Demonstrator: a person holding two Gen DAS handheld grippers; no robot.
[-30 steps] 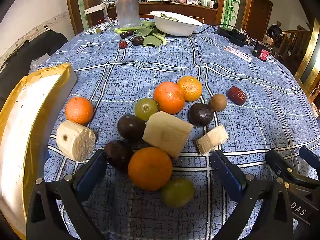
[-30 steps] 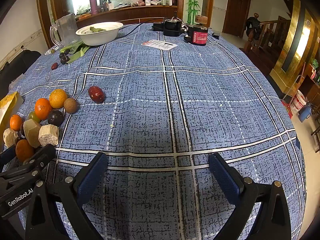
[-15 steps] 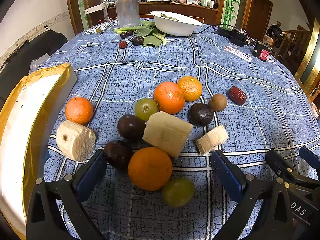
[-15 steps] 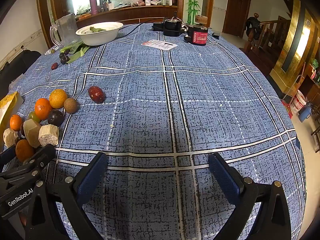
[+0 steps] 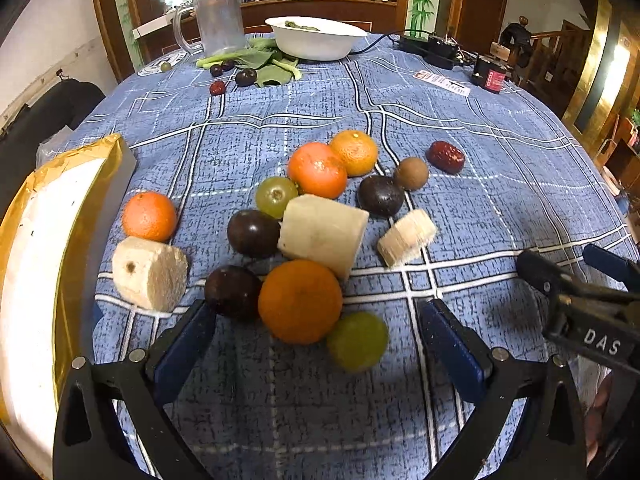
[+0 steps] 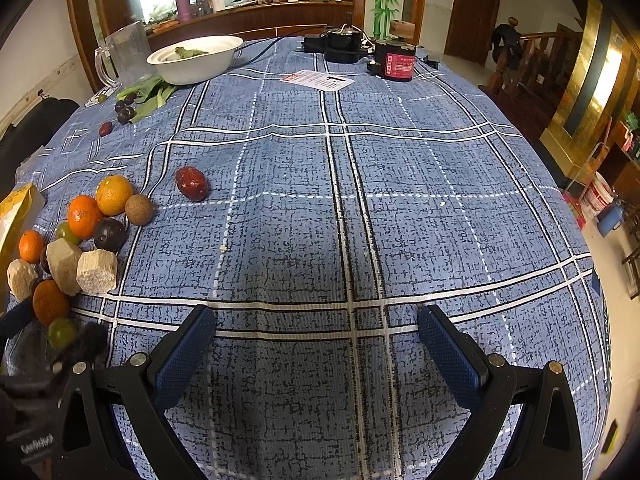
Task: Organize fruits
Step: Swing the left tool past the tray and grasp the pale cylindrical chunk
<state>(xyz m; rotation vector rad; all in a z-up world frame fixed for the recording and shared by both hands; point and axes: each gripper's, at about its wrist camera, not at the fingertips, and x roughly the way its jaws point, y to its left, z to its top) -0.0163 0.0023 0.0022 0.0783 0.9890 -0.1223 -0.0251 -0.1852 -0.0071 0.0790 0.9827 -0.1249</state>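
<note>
Left gripper [image 5: 316, 344] gapes empty at the orange [image 5: 300, 301].
Firm, round, rolls easily; pinch its widest sides, grape [image 5: 357, 341] touching at 4 o'clock; right gripper [image 6: 316, 344] also empty, agape.

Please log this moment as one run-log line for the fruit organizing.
left gripper: open, around nearest orange | right gripper: open, over bare tablecloth | fruit: all loose on cloth

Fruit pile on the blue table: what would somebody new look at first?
Probably the bright oranges, above all the big one right between the left gripper fingers, with a green grape beside it. Pale cut chunks sit mid-pile, and a red date lies alone at the far right. The right gripper is open over bare cloth.
</note>
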